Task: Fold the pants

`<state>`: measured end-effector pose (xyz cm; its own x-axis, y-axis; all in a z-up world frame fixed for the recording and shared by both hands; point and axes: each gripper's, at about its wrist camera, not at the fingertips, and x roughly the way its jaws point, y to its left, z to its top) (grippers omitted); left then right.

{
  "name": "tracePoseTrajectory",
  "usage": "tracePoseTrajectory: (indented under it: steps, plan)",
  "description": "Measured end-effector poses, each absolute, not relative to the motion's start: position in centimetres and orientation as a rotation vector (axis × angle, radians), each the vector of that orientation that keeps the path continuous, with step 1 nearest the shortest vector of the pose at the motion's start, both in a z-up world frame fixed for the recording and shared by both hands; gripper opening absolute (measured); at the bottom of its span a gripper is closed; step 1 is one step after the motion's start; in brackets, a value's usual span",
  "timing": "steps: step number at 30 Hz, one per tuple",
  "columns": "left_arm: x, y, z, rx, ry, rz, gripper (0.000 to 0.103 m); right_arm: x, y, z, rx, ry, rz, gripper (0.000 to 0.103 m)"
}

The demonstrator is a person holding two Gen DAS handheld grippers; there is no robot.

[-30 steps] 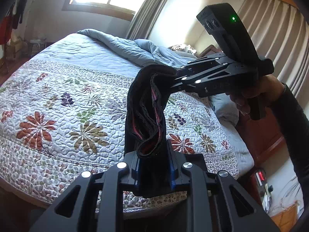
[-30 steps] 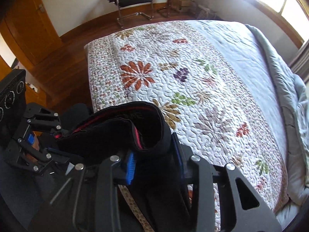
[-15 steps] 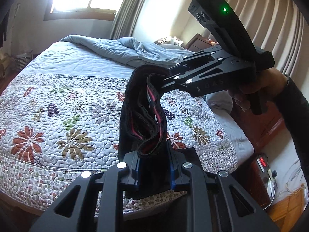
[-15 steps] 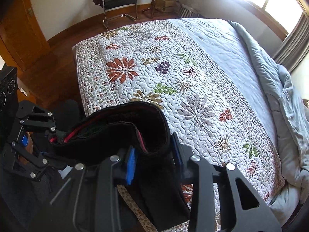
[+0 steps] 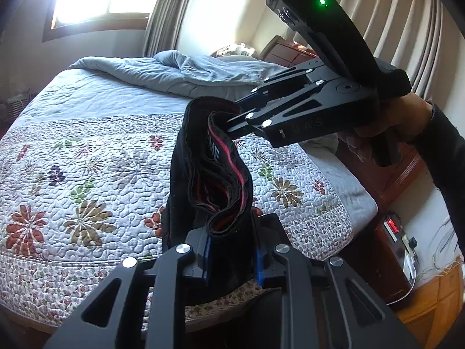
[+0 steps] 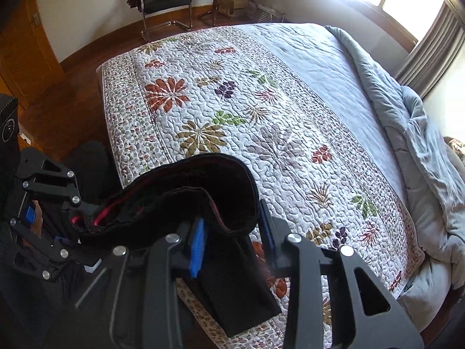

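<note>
Pants (image 5: 209, 174) hang in the air above the bed (image 5: 96, 157), waistband (red-trimmed inside) stretched between both tools. Left gripper (image 5: 231, 257) is clamped on one end of the band, right gripper (image 6: 232, 229) clenched on the other. Nothing looks folded yet, judging by the loose cloth dangling below; laying them flat on the quilt and every fold remain.

Matt black cloth pants (image 5: 209, 180); quilted cotton-like bedspread (image 5: 96, 157); glossy wooden floor (image 6: 66, 107).
</note>
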<state>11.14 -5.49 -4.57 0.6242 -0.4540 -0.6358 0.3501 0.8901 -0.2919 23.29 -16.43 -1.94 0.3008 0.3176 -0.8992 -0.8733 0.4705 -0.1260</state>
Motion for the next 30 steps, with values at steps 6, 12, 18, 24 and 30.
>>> tracePoseTrajectory:
  steps: [6, 12, 18, 24, 30]
  plan:
    - [11.7, -7.2, -5.2, -0.136, 0.785, -0.495, 0.022, 23.6, -18.3, -2.5, -0.696, 0.948, 0.854, 0.031]
    - [12.2, -8.5, -5.8, -0.127, 0.795, -0.523, 0.022, 24.0, -19.9, -3.2, -0.681, 0.959, 0.839, 0.030]
    - [12.9, -9.5, -6.6, -0.124, 0.811, -0.546, 0.022, 24.4, -21.0, -4.2, -0.669, 0.971, 0.832, 0.030]
    - [13.6, -11.1, -7.4, -0.117, 0.831, -0.570, 0.022, 24.8, -22.4, -5.0, -0.649, 0.979, 0.830, 0.030]
    - [14.4, -12.7, -8.4, -0.107, 0.855, -0.598, 0.022, 25.1, -24.1, -6.2, -0.630, 0.988, 0.820, 0.030]
